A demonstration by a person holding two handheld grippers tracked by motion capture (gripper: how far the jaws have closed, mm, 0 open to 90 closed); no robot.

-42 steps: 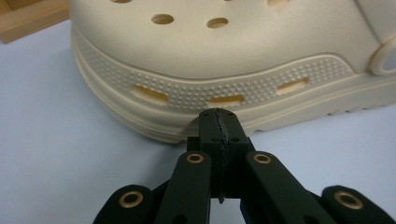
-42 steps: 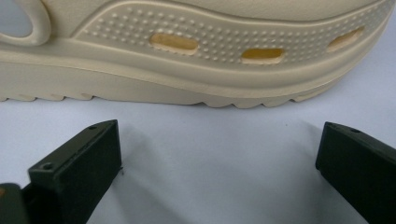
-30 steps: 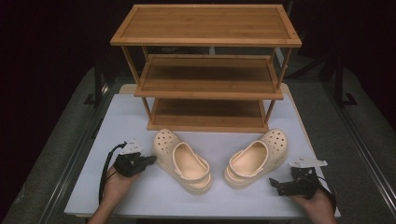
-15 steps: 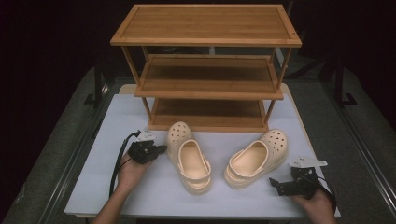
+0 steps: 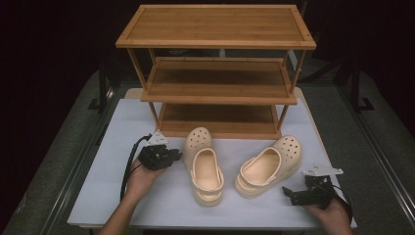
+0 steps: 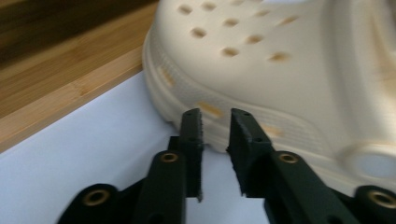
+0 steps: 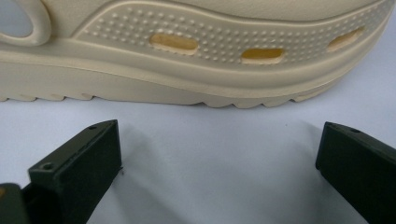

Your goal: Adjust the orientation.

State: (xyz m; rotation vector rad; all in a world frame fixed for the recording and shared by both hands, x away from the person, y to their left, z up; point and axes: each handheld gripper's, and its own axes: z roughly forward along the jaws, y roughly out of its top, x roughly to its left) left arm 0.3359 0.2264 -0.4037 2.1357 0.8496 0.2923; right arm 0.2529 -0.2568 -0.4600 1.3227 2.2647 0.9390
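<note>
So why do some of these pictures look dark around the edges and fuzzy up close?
High view: light falls on the white table, the surroundings are black. Left gripper view: the left clog is soft at the top right and its holes look smeared. Right gripper view: the right clog is sharp, with soft shadows under its sole.

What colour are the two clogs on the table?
Pale cream-beige clogs, best seen in the high view.

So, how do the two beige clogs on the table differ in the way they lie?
The left clog lies nearly straight, toe toward the wooden rack; the right clog lies slanted, toe toward the back right. The left tongs are right at the left clog's side, their jaws a narrow gap apart; the right tongs, wide open, are short of the right clog. Both clogs are upright and beige, with holes.
</note>
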